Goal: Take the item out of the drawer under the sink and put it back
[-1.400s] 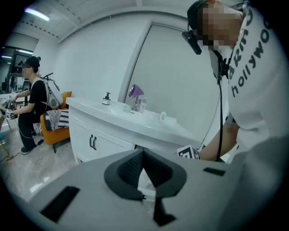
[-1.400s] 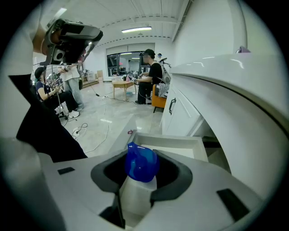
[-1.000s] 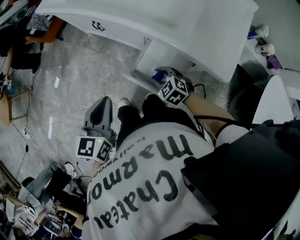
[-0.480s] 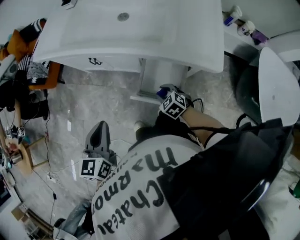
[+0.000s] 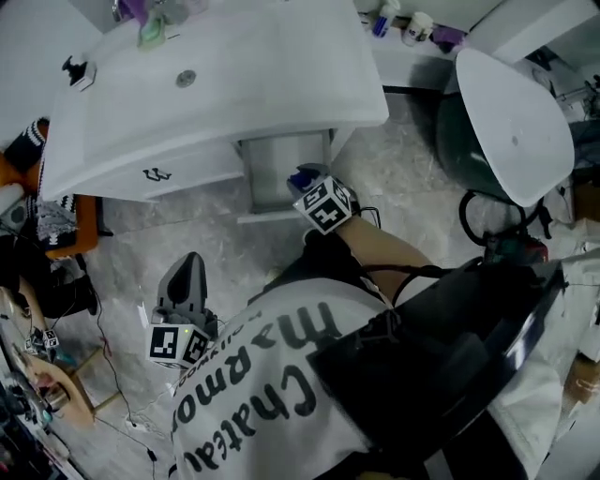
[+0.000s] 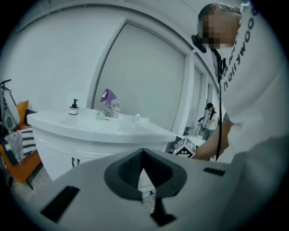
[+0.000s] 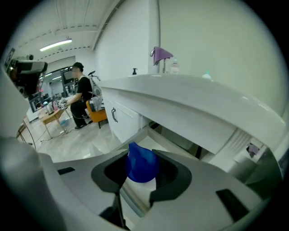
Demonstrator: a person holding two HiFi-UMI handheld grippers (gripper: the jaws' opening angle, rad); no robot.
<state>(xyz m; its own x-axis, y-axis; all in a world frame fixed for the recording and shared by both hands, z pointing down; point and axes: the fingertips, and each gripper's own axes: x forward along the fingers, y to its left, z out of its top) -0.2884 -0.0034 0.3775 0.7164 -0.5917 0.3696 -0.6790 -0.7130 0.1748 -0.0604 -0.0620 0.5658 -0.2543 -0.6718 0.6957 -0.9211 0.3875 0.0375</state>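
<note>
Under the white sink [image 5: 244,84] a drawer [image 5: 281,178] stands pulled out. My right gripper [image 5: 307,183] hovers just in front of it, shut on a blue item [image 5: 302,174]. In the right gripper view the rounded blue item [image 7: 141,163] sits gripped between the dark pads, with the open drawer [image 7: 151,135] below and beyond it. My left gripper [image 5: 185,277] hangs lower left over the marble floor, apart from the vanity. In the left gripper view its jaws [image 6: 143,153] meet at the tips with nothing in them, pointing at the sink [image 6: 99,124].
A cabinet door with a dark handle [image 5: 155,174] is left of the drawer. A white oval lid [image 5: 511,122] stands to the right, with bottles [image 5: 412,23] on a ledge behind. An orange chair [image 5: 75,225] and floor cables [image 5: 112,375] lie left. A person [image 7: 81,101] stands far off.
The head view has risen and swung, so the whole sink top now shows. The right gripper has rolled and lifted with the blue item. The left gripper has come up a little.
</note>
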